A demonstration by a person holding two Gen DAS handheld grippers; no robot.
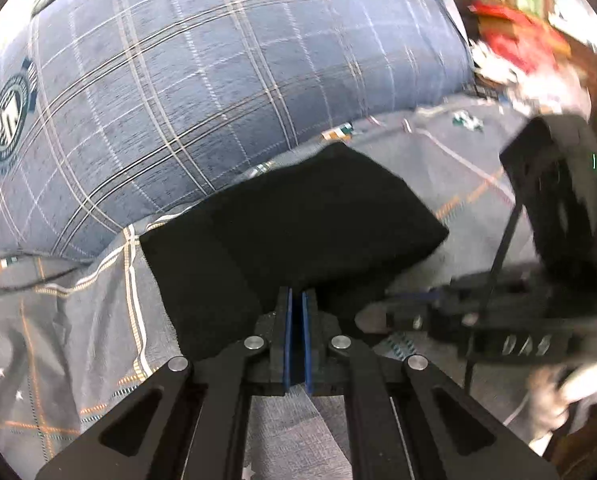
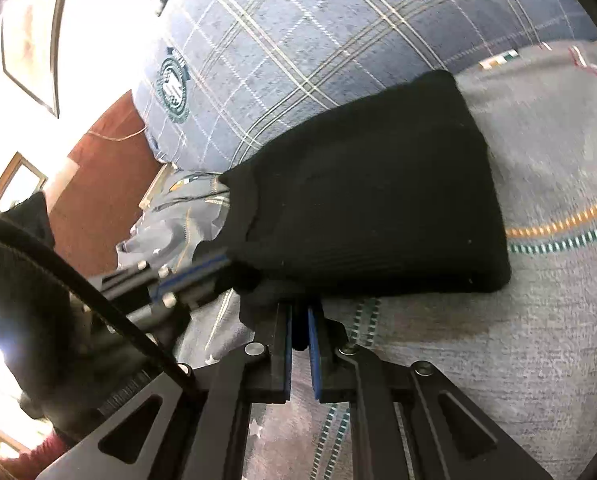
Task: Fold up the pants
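Pinching the folded black pants (image 1: 294, 216) with both fingers pairs, left gripper (image 1: 297, 300), right gripper (image 2: 299, 312), plaid pillow (image 1: 202, 80) just behind

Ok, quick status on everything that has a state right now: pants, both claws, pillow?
black pants: folded into a compact stack, lying on the bedsheet, near edge pinched by both claws.
left claw: shut on the pants' edge.
right claw: shut on black fabric at the pants' edge.
plaid pillow: lying behind the pants.
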